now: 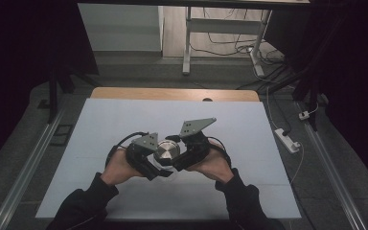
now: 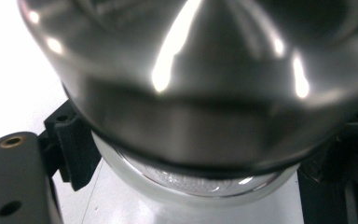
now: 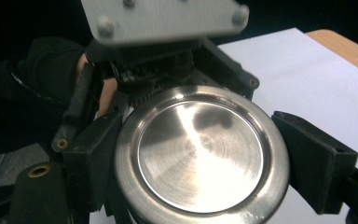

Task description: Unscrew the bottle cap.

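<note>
A jar with a round brushed-steel lid [image 1: 166,150] is held over the middle of the white table sheet [image 1: 124,120]. In the left gripper view, my left gripper [image 2: 205,161] is shut on the clear glass body [image 2: 191,189] just under the lid [image 2: 200,79], with a black pad [image 2: 72,144] pressed against each side. In the right gripper view, my right gripper [image 3: 205,158] is shut on the rim of the lid [image 3: 200,154], with its pads [image 3: 314,161] on opposite sides. From above, the left gripper [image 1: 159,168] and right gripper [image 1: 178,160] meet at the jar.
A wooden table edge [image 1: 172,94] shows beyond the white sheet. On the floor to the right lie a power strip [image 1: 287,140] and cables. Desk legs [image 1: 187,43] stand farther back. Metal rails [image 1: 28,167] run along both sides of the table.
</note>
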